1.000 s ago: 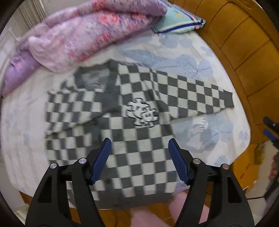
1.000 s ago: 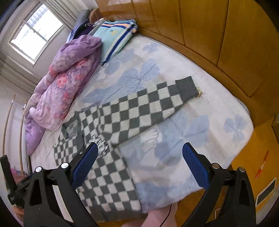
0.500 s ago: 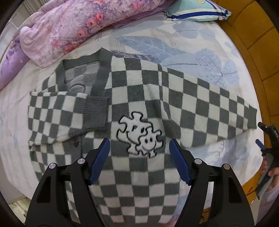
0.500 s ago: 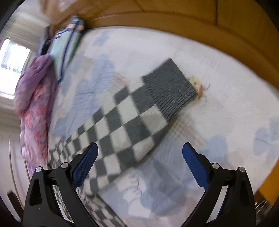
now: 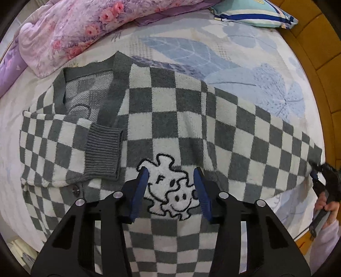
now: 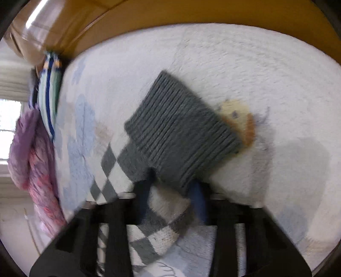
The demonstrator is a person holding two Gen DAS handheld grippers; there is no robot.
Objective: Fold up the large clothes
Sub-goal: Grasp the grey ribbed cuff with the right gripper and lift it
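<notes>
A grey-and-white checkered cardigan (image 5: 183,119) lies flat on the bed, face up, with a white puzzle-piece patch (image 5: 170,191) on the chest. Its left sleeve is folded across the body, with the grey cuff (image 5: 104,149) near the buttons. Its right sleeve (image 5: 266,140) stretches out to the right. My left gripper (image 5: 170,187) is open and hovers low over the patch. My right gripper (image 6: 172,191) has closed on the right sleeve just behind its ribbed grey cuff (image 6: 181,130); it also shows in the left wrist view (image 5: 319,172).
A purple floral duvet (image 5: 85,27) is bunched at the head of the bed, with a striped pillow (image 5: 253,12) beside it. A wooden bed frame (image 6: 191,12) runs close behind the sleeve cuff. The bedsheet (image 6: 255,74) is white with blue leaves.
My left gripper has dropped closer to the cardigan's chest patch. My right gripper has moved in on the outstretched sleeve and its fingers have closed from wide open onto the sleeve end.
</notes>
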